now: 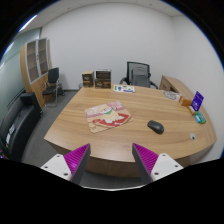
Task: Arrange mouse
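The hand-held gripper (110, 160) is hovering wide open and empty above the near edge of the wooden tabletop (70, 125). The dark mouse (155, 126) is lying well ahead, right of the patterned mouse pad (108, 117); approaching low and centring both fingers around it is advisable.

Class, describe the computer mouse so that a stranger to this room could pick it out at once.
Start at the large wooden table filling the room's middle. Beyond the open gripper, right of the pink-and-white mat, lies the mouse. It is the small, dark, rounded thing alone on bare wood, unlike the flat, pale mat.
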